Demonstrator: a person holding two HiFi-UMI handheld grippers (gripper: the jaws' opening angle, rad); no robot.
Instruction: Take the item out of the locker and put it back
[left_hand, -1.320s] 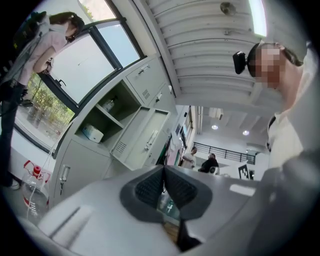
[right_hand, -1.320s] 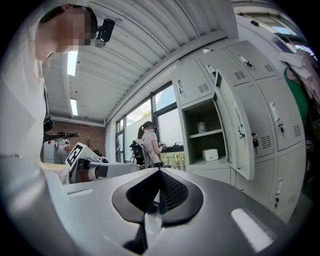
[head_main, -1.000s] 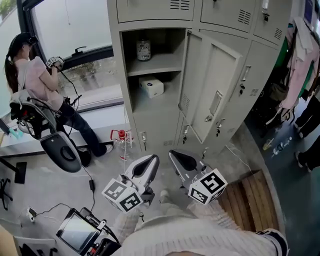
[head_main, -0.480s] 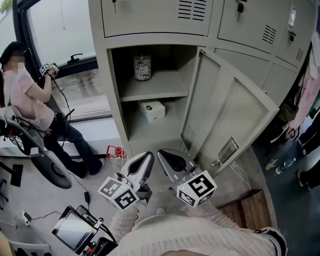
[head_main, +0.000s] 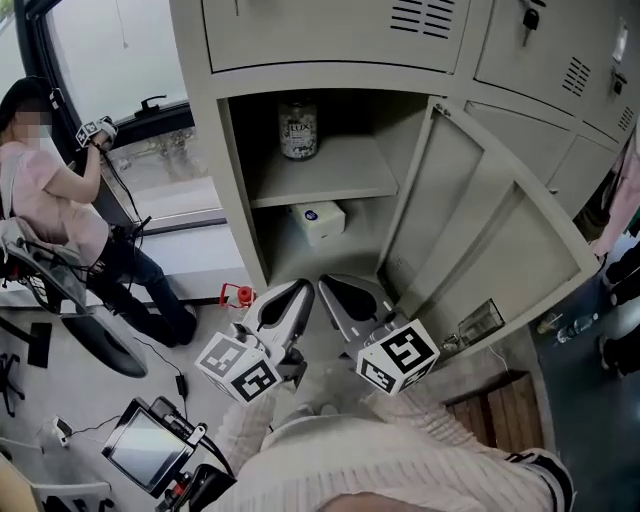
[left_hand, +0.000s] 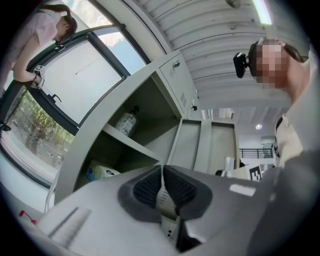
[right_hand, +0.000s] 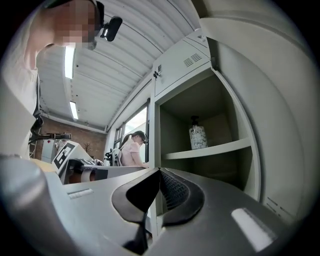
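Observation:
The beige locker stands open, its door swung out to the right. On its upper shelf a pump bottle stands upright; the same bottle shows in the right gripper view and small in the left one. A white box with a blue mark lies on the compartment floor below the shelf. My left gripper and right gripper hang side by side below the locker opening, well short of it. Both are shut with nothing between the jaws.
A person in a pink top sits at the window on the left with an office chair beside. A small red item stands by the locker's foot. A device with a screen and cables lie on the floor. A wooden pallet lies at right.
The view has closed in on the locker: it looms larger and higher, and both grippers have risen slightly toward its opening. Their jaws have stayed shut.

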